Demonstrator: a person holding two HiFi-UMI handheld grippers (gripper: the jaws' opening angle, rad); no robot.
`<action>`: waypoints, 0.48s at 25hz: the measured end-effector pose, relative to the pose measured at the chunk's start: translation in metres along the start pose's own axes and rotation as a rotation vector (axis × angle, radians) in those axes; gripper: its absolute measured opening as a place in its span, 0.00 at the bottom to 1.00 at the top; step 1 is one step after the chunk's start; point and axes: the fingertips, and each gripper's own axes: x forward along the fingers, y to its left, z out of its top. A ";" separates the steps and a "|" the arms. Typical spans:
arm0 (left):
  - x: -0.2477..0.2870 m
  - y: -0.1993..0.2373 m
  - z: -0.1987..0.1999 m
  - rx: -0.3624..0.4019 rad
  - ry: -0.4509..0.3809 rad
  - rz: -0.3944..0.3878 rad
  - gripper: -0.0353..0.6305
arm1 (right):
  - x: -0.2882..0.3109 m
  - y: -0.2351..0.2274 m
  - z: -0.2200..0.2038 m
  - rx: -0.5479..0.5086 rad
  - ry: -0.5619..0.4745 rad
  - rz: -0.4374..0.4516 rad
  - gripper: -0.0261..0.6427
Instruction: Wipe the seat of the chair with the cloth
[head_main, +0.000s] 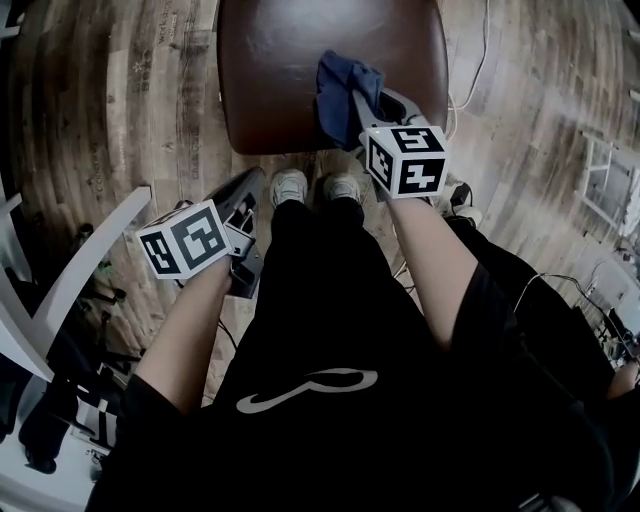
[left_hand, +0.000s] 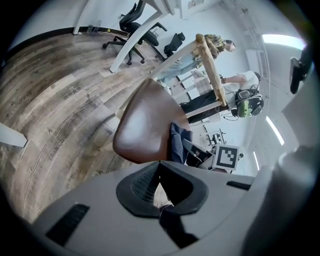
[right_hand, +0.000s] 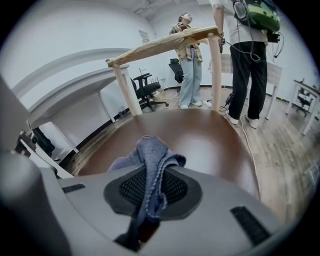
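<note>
Right tool (head_main: 365, 100) clamped the cloth (head_main: 340, 85) at the near right edge of the chair seat (head_main: 280, 70) in the head view, with bare seat open leftward. Left gripper view showed the left tool (left_hand: 160, 187) off the seat, jaws together and empty. Right gripper view showed a wooden table (right_hand: 165, 42) and people (right_hand: 247, 65) beyond the far edge.

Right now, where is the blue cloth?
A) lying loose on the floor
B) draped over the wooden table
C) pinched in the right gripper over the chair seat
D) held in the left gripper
C: the right gripper view shows the blue cloth clamped between the jaws of the right gripper above the brown seat, while the left gripper has nothing between its jaws.
</note>
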 end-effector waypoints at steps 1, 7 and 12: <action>0.004 -0.004 -0.001 0.004 0.005 -0.003 0.07 | -0.003 -0.008 -0.001 0.007 -0.003 -0.011 0.12; 0.022 -0.026 -0.009 0.024 0.028 -0.004 0.07 | -0.022 -0.058 -0.008 0.043 -0.013 -0.068 0.12; 0.031 -0.041 -0.014 0.036 0.035 -0.002 0.07 | -0.038 -0.096 -0.014 0.065 -0.017 -0.117 0.12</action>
